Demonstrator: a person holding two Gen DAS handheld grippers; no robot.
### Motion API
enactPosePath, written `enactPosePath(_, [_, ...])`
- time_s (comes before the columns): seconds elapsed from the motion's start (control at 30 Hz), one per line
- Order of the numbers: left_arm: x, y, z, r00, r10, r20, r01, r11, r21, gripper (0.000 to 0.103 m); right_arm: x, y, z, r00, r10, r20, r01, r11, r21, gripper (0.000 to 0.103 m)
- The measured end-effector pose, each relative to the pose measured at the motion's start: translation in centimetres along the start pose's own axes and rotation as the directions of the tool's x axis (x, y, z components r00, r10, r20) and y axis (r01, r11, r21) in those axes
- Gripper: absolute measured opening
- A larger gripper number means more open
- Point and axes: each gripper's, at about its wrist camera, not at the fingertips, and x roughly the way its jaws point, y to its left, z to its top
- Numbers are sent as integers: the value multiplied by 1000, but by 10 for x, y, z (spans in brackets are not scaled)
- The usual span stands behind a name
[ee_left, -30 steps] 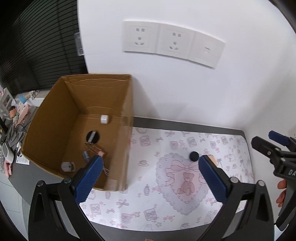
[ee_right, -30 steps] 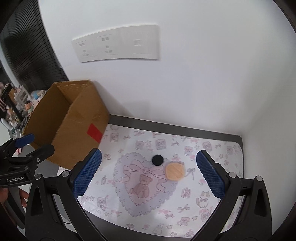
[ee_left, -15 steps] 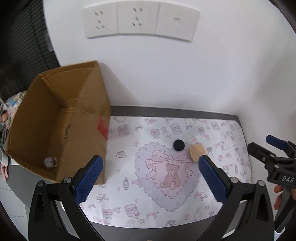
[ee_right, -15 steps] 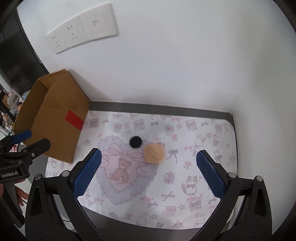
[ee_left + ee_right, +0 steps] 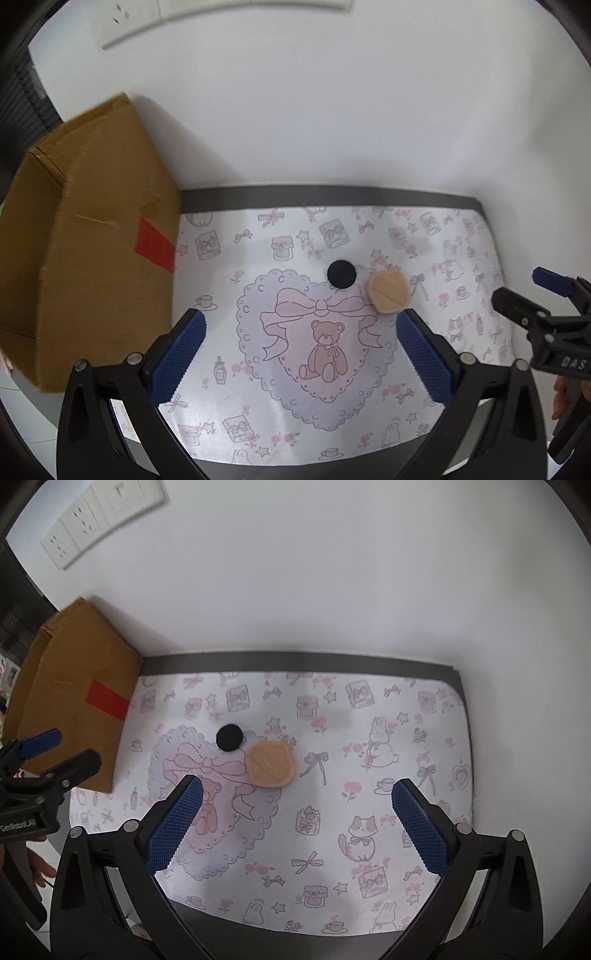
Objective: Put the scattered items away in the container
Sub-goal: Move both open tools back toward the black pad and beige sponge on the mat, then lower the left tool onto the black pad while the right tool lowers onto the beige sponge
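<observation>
A small black round item (image 5: 341,273) (image 5: 229,737) and a tan wooden rounded block (image 5: 387,291) (image 5: 270,763) lie side by side on the patterned mat (image 5: 295,424) (image 5: 332,709). The brown cardboard box (image 5: 92,240) (image 5: 74,686) with a red tape patch stands at the mat's left edge; its inside is hidden. My left gripper (image 5: 301,349) hovers open above the bear heart print, short of both items. My right gripper (image 5: 295,821) is open too, with the block just ahead of its left finger. Each gripper shows at the side of the other's view.
A white wall with a row of sockets (image 5: 96,520) runs behind the table. A dark table strip (image 5: 325,194) borders the mat at the back. A white corner wall closes off the right side. A hand (image 5: 565,391) holds the right gripper's handle.
The left gripper has swung right, away from the box opening, and come closer to the two items. The right gripper has moved right and lower toward the mat.
</observation>
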Motion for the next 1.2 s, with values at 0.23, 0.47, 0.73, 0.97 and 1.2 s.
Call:
enactPosePath(0.23, [47,-11,2,997,-6,-82,6,1000,7,103,42,-1,2,996,17,-86,-17,1000,-1,102])
enactPosePath(0.47, [91,-9,5,989,-9,-148,12,1000,23,103,83,-3,8,986,20,-167,-19,1000,8,94])
enactPosePath(0.73, [133,-8,9,979,-31,-204,39,999,32,103,131,0,16,964,51,-260,-49,999,13,79])
enactPosePath(0.97, [152,-4,10,975,-44,-217,48,999,10,103,157,10,21,949,70,-307,-76,997,-6,70])
enactPosePath(1.2, [158,-1,14,974,-60,-219,60,998,-8,103,171,22,25,943,49,-329,-69,997,-47,51])
